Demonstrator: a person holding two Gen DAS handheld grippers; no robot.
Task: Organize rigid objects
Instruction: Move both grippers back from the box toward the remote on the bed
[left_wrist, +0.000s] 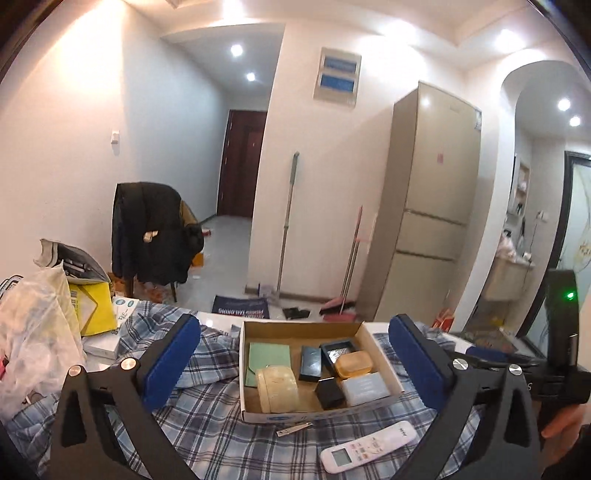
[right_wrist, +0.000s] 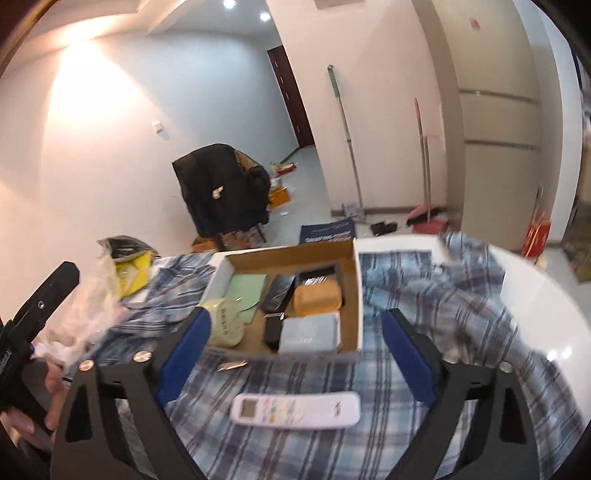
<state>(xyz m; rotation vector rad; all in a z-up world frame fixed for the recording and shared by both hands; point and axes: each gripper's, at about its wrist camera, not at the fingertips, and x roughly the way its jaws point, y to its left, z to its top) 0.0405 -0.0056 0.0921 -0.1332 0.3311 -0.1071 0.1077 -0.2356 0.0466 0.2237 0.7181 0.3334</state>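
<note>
The left claw (left_wrist: 295, 362) stands spread wide, its blue pads (left_wrist: 168, 360) well apart and holding nothing, hovering above the plaid cloth (left_wrist: 207, 424) with the box (left_wrist: 306, 325) seen between the fingers. The right claw (right_wrist: 295, 354) is likewise wide open and empty, touching nothing, with the remote (right_wrist: 295, 410) lying on the cloth just below the gap between its pads. The remote is white, flat on the cloth, near the front wall of the box but apart from it; in the left view it lies at the lower right (left_wrist: 369, 450). A small metal clipper (left_wrist: 294, 430) rests on the cloth between the remote and the box, just beside the box's front edge. The open cardboard box sits on the cloth on the white table (right_wrist: 554, 295) and holds a green card (left_wrist: 267, 360), a cream case (left_wrist: 277, 387), a dark blue case (left_wrist: 311, 362), a black tray (left_wrist: 340, 350), an orange case (left_wrist: 354, 363), a small black cube (left_wrist: 330, 393) and a grey-white box (left_wrist: 365, 387), packed close together. To the left of the cloth lie plastic bags (left_wrist: 33, 332) and a yellow packet (left_wrist: 94, 310). Beyond the table a chair draped with a dark jacket (left_wrist: 151, 232) stands on the floor, a mop (left_wrist: 288, 218) leans on the wall, and a fridge (left_wrist: 432, 199) stands to the right.
</note>
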